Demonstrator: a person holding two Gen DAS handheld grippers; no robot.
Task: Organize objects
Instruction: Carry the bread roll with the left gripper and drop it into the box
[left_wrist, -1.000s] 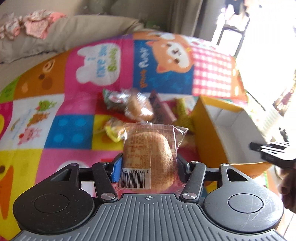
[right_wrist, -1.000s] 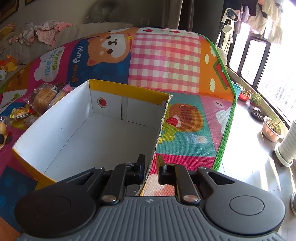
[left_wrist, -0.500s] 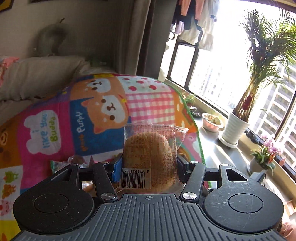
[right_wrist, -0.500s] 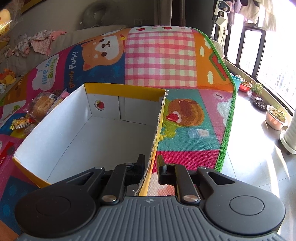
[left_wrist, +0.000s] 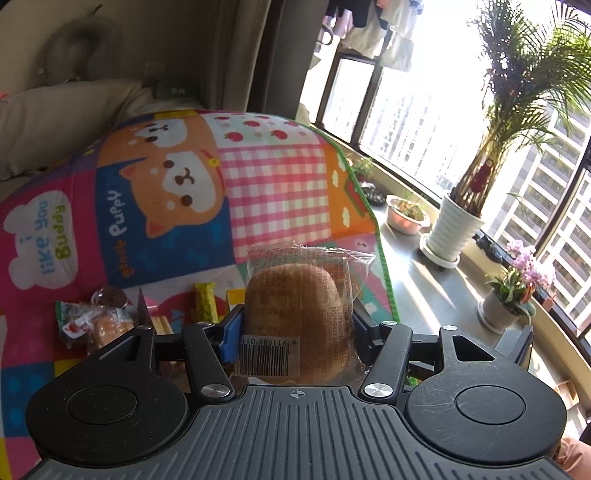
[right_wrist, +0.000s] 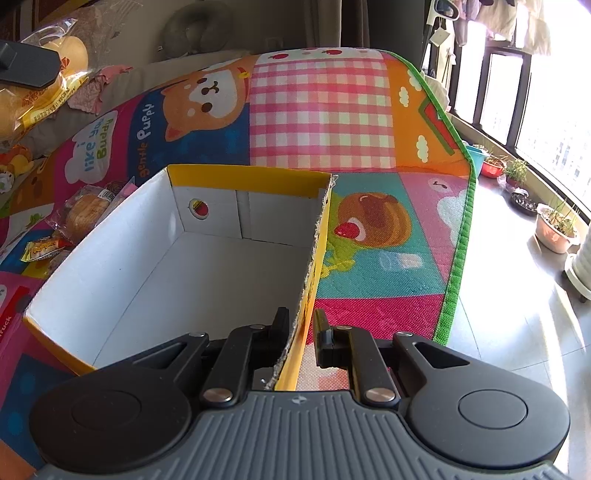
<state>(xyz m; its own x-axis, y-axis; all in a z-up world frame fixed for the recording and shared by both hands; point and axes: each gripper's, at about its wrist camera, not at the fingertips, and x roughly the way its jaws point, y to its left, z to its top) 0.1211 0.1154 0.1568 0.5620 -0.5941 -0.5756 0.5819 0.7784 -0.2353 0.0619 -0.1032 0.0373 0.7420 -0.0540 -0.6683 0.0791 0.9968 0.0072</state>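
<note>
My left gripper (left_wrist: 297, 325) is clamped on a wrapped bun (left_wrist: 295, 317), clear packet upright between the fingers, barcode label at its lower left. It's held up in the air above the play mat (left_wrist: 273, 192); in the right wrist view the same bun (right_wrist: 40, 81) shows at the top left corner, higher than the box and off to its left side.

My right gripper (right_wrist: 301, 325) has its fingers closed in on the near right wall of the cardboard box (right_wrist: 207, 266), one finger inside, one outside; small gap on the outer side, so can't tell if it's a firm pinch. Box sits on the mat, yellow outside, white inside, nothing in it.

Remaining snack packets (right_wrist: 79, 214) lie on the mat just left of the box, another wrapped bun among them. Potted palm (left_wrist: 461, 206) by the window, well apart.
</note>
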